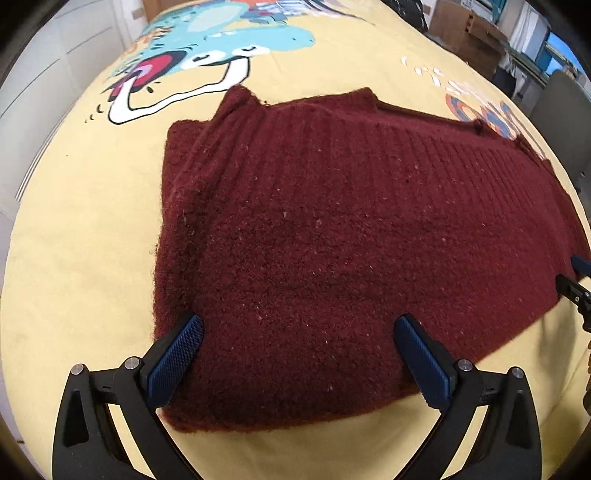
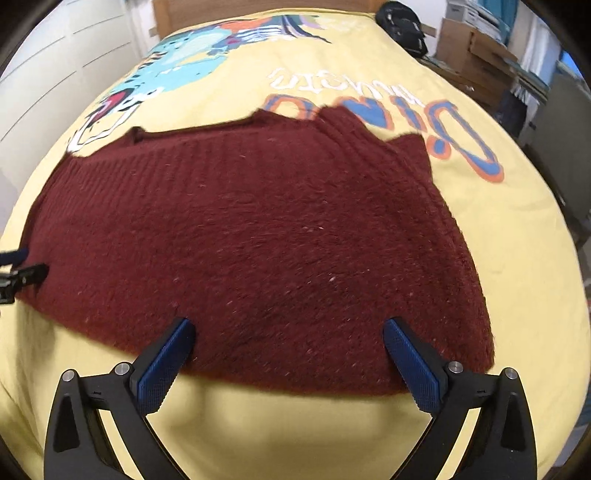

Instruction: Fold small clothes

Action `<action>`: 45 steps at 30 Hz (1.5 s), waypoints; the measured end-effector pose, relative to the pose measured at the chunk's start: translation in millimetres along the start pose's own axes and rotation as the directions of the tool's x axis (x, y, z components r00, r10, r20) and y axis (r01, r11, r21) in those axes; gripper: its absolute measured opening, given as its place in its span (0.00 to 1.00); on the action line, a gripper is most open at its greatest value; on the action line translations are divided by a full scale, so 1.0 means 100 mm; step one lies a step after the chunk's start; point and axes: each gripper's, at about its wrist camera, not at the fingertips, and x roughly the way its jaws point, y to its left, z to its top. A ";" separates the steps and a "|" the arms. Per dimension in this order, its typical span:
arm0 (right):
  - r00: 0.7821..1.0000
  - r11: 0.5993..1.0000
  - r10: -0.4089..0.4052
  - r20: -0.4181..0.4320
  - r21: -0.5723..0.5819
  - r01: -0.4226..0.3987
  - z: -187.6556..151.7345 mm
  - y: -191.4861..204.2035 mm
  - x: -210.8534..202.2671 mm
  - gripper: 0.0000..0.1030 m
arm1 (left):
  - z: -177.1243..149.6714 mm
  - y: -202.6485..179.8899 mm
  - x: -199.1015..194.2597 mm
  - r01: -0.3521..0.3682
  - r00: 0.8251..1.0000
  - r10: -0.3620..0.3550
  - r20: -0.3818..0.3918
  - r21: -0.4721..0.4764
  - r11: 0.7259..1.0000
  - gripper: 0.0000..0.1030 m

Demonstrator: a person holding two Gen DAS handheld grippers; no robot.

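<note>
Between the left claw's [image 1: 298, 326] spread blue pads [image 1: 173, 360] lies the near hem of one dark red sweater [image 1: 332, 229], nothing pinched; the right claw [image 2: 289, 330] stands just as wide over the same hem further along, also holding nothing. That hem runs close to the bed's near edge, with only a narrow strip of yellow bedspread [image 1: 81, 229] before it. Bare cover lies open to the sweater's left in the left view and to its right in the right view, and well beyond its far edge in both.

Only the left view shows the folded-in layer along the sweater's left side; only the right view shows the printed lettering [image 2: 443, 122] past the far edge in full. Each view catches the other claw's tip at its border. Beyond the bed: boxes [image 2: 476, 51] and a black bag [image 2: 402, 22] at the far right, white cupboard doors [image 1: 48, 74] on the left.

Count: two claws, one sweater, one bed.
</note>
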 end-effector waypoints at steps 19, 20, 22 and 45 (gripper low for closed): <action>1.000 0.995 -0.003 -0.005 0.098 0.004 -0.51 -0.20 -0.44 0.99 | 0.03 0.88 0.00 0.080 0.990 -0.110 -0.088 -0.290 0.954 0.99; 1.000 0.995 -0.009 -0.016 0.102 0.011 -0.55 -0.22 -0.42 0.99 | 0.03 0.88 0.08 0.088 0.988 -0.121 -0.092 -0.303 0.949 0.99; 0.999 0.993 -0.019 -0.033 0.118 0.022 -0.61 -0.27 -0.39 0.99 | 0.04 0.86 0.18 0.115 0.984 -0.151 -0.089 -0.324 0.939 0.99; 0.999 0.979 -0.036 0.033 0.201 0.029 -0.53 -0.69 -0.75 0.99 | 0.73 -0.41 -0.75 0.267 0.964 -0.266 0.027 -0.123 0.956 0.25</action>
